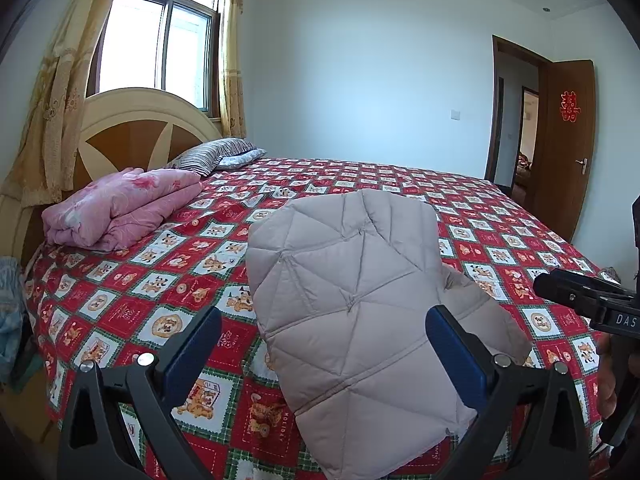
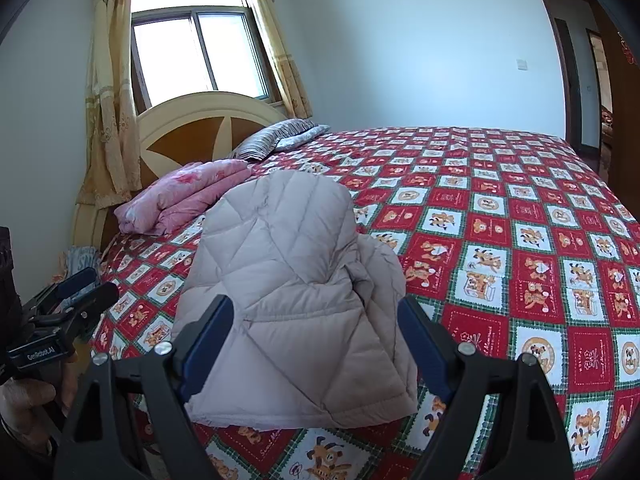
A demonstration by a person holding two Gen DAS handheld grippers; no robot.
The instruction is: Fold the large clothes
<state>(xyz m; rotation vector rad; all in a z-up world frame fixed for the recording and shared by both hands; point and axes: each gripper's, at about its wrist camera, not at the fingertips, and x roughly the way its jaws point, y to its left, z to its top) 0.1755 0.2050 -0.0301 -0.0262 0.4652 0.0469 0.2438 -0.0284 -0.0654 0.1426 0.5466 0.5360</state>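
Note:
A beige quilted down jacket (image 1: 352,304) lies folded into a compact bundle on the red checked bedspread (image 1: 152,280), near the bed's front edge. It also shows in the right wrist view (image 2: 288,296). My left gripper (image 1: 324,332) is open, its blue pads apart, hovering just in front of the jacket and holding nothing. My right gripper (image 2: 316,328) is open too, in front of the jacket's near edge, empty. The right gripper shows at the right edge of the left wrist view (image 1: 576,296); the left gripper shows at the left edge of the right wrist view (image 2: 80,292).
A folded pink quilt (image 1: 120,208) and striped pillows (image 1: 212,156) lie by the wooden headboard (image 1: 132,128) at the far left. A window with yellow curtains is behind it. An open brown door (image 1: 568,144) stands at the far right. Cloth (image 1: 10,304) hangs beside the bed's left side.

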